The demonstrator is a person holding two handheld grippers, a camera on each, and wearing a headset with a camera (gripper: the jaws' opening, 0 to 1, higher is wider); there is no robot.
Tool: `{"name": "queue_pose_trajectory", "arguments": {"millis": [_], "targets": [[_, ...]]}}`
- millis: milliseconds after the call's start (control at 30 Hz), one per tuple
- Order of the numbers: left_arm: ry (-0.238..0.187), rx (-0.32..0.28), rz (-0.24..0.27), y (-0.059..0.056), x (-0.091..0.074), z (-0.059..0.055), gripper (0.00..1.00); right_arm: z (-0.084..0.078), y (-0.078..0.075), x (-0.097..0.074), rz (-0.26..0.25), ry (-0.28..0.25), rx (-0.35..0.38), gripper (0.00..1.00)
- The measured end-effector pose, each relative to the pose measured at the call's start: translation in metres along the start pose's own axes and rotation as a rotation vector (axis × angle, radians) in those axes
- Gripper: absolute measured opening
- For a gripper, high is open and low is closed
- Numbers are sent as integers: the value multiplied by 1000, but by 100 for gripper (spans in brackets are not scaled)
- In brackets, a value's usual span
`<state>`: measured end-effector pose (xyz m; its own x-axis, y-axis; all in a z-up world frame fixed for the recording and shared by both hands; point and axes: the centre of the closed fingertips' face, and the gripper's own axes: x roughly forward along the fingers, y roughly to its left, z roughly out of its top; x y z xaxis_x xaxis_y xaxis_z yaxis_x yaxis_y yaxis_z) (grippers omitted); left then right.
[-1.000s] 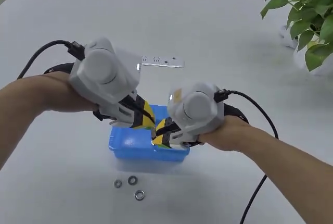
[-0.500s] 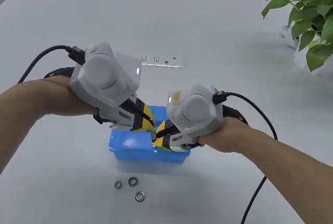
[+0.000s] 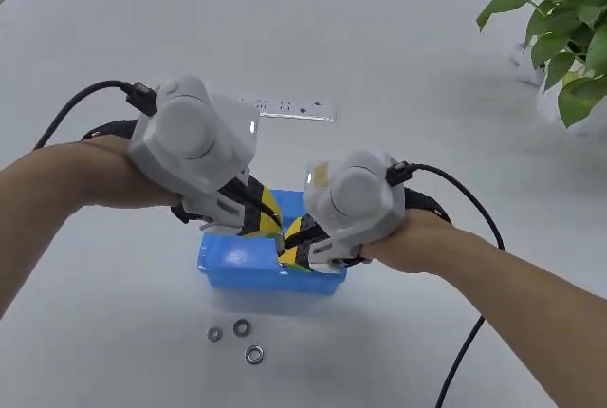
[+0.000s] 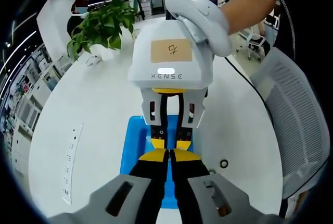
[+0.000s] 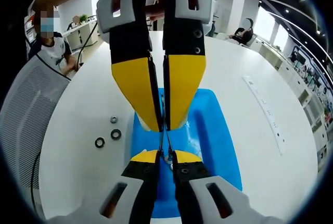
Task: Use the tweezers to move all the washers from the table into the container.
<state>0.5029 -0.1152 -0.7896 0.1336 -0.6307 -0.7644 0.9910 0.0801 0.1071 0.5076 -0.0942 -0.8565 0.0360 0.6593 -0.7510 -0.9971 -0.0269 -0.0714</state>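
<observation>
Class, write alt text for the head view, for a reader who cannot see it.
The left tongs and right tongs face each other, tips close together, over a blue container on a white table. Three washers lie on the table beside it, nearer the person.

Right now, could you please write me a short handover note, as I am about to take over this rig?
Left gripper: jaws nearly shut, over the container, tip to tip with the right gripper.
Right gripper: jaws nearly shut too; a thin metal strip, likely the tweezers, runs between both sets of tips.
Washers: three on the table, on the person's side of the container.
Done: no washer seen in the container, partly hidden by the grippers.
Left: move all three in with the tweezers.
</observation>
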Motion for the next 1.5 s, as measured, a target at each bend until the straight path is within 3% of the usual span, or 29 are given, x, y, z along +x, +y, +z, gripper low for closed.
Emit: {"name": "queue_pose_trajectory", "arguments": {"millis": [500,900,1500], "targets": [[-1,11,8,-2,-6,4,6,5,1,-5,-8,-7,-14,12],[-3,32,29,-2,-21,16,6,19,0,-18,-32,-30,-29,12],[-9,58,52,-11,-43,36,6,39,7,-39,-69,-54,-58,12]]}}
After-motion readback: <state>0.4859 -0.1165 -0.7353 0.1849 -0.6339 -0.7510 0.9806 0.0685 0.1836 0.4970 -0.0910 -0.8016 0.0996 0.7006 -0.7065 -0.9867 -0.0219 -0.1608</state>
